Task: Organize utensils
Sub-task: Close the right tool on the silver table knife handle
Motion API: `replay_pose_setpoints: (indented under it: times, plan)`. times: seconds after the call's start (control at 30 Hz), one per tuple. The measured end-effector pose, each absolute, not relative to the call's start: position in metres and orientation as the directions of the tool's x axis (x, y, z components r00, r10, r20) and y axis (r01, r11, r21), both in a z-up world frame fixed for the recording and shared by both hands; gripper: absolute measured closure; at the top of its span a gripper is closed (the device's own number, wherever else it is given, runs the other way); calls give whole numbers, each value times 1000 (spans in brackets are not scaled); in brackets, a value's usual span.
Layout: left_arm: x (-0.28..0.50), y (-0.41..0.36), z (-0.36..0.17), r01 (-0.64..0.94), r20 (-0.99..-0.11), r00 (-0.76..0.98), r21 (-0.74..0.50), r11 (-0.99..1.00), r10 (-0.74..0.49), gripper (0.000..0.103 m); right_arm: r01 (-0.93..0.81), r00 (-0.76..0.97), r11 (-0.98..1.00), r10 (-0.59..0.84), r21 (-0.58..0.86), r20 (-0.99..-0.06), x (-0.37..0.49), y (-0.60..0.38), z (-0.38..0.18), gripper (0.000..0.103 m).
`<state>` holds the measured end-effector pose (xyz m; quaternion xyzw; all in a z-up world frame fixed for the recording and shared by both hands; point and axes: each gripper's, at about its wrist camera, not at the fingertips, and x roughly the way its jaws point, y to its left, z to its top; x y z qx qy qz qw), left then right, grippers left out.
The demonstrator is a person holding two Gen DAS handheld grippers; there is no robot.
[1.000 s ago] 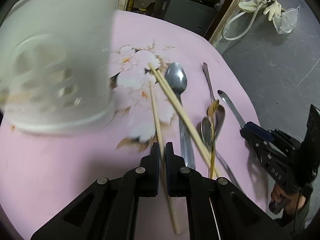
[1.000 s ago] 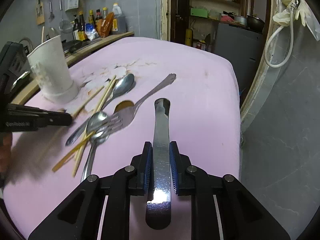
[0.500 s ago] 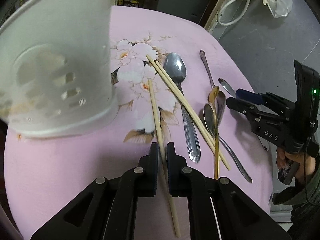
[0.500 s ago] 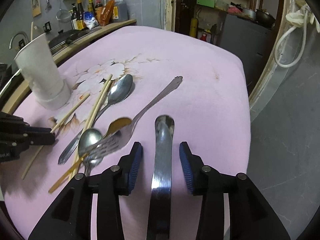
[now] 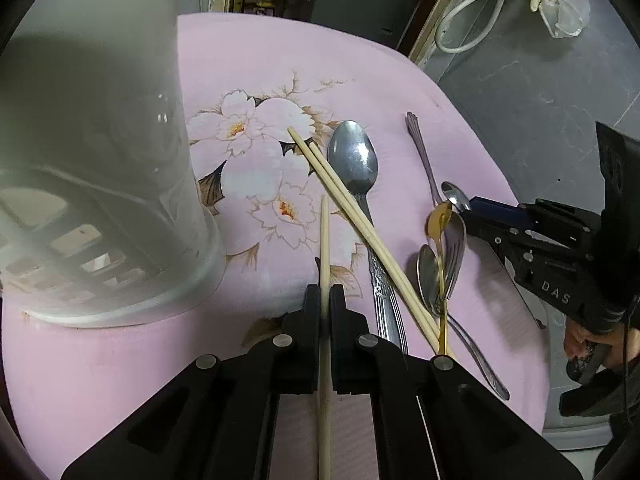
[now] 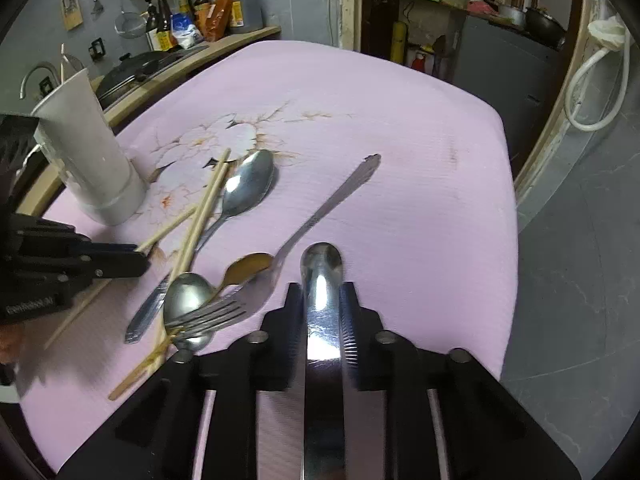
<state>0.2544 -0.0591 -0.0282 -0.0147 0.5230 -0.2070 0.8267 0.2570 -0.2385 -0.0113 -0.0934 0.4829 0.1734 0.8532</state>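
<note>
My left gripper is shut on a single wooden chopstick, close beside the white utensil holder. My right gripper is shut on a steel knife handle. On the pink table lie a pair of chopsticks, a large steel spoon, a fork, a small steel spoon and a gold spoon. The right gripper also shows in the left wrist view at the right. The left gripper also shows in the right wrist view at the left.
The pink flowered table ends near a doorway and grey floor on the right. A counter with bottles and a pot stands behind the holder.
My right gripper opened around the knife handle, then shut on it again. My left gripper, holding the chopstick, moved closer to the white holder.
</note>
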Motion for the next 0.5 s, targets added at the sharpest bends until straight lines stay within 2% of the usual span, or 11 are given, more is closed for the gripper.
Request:
replay_pose_setpoints:
  times: [0.23, 0.43, 0.5]
  plan:
    - [235, -50, -23, 317, -818, 412, -285, 905, -402, 101, -337, 478, 933, 288, 130, -830, 257, -258, -6, 88]
    - [201, -33, -8, 327, -730, 537, -283, 902, -424, 101, -350, 649, 936, 270, 36, -711, 209, -252, 9, 88]
    - [192, -29, -2, 326, -692, 584, -278, 903, -424, 101, -356, 725, 934, 254, -34, -640, 187, -241, 16, 88]
